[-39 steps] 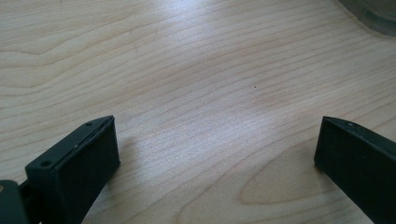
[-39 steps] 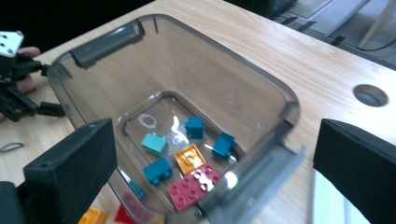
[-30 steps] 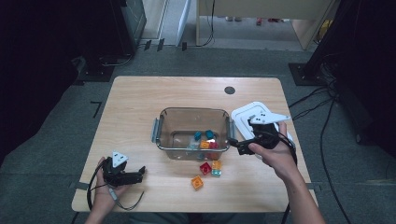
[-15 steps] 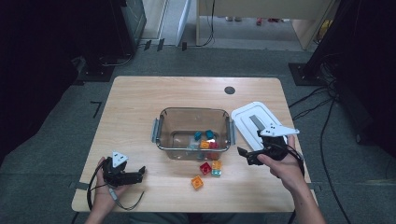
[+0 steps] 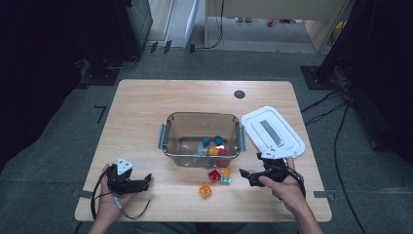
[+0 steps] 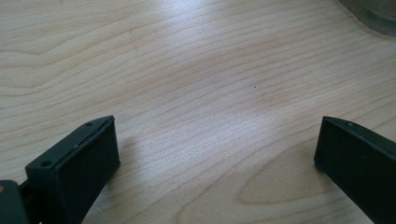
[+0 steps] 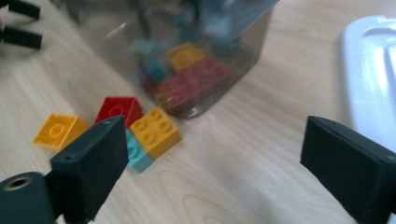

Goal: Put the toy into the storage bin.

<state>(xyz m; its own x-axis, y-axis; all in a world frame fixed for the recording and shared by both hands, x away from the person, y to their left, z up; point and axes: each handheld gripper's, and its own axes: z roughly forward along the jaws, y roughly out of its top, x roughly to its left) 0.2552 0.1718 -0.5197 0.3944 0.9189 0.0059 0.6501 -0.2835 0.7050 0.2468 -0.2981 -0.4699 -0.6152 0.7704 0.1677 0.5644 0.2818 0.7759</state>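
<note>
A clear plastic container (image 5: pixel 202 134) at mid-table holds several coloured bricks. In front of it lie a red brick (image 5: pixel 214 175), a yellow brick on a teal one (image 5: pixel 225 174) and an orange brick (image 5: pixel 205 190). My right gripper (image 5: pixel 246 177) is low over the table just right of these bricks and points left at them. Its jaws have just been closing a little but still stand wide apart with nothing between them. In the right gripper view (image 7: pixel 215 154) the yellow brick (image 7: pixel 155 130) and the teal brick (image 7: pixel 137 156) lie beside the left jaw. My left gripper (image 5: pixel 146 181) rests open at the front left over bare wood (image 6: pixel 217 144).
A white lid (image 5: pixel 272 131) lies flat right of the container, just behind my right hand. The wooden table (image 5: pixel 146 112) has a dark round hole (image 5: pixel 239 94) near its far edge. Dark floor and cables surround the table.
My right gripper has come down and back toward the table's front edge, from beside the container's right end to the table next to the loose bricks. The left gripper has kept still.
</note>
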